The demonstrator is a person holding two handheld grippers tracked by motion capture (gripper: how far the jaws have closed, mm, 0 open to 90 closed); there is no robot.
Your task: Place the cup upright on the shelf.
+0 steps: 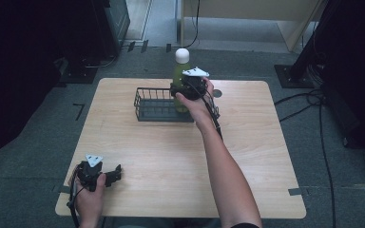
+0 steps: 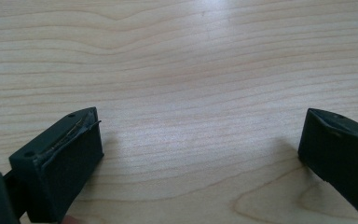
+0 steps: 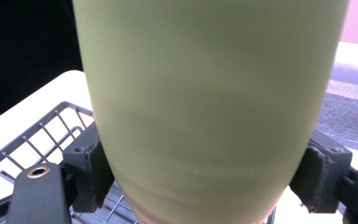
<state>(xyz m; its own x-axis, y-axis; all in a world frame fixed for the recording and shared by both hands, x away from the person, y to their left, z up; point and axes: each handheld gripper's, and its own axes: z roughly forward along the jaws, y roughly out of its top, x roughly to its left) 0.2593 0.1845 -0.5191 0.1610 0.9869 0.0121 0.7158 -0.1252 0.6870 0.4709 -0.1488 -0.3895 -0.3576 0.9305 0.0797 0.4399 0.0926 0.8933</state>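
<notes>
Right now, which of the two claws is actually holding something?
The right claw, far across the table: its jaws are clamped on the green bottle at the wire basket. The left claw sits open over bare wood.

Lab or test-room setting. Light wood table point(image 1: 180, 156) stands alone on grey carpet floor point(image 1: 28, 156). Tape marks on floor at 9 and 4 o'clock of table. Black cables point(image 1: 325, 142) trail across floor at 3 o'clock. Dark equipment stands at 10 and 2 o'clock. Pale desk or cabinet base at 12 o'clock, cable hanging down.
</notes>
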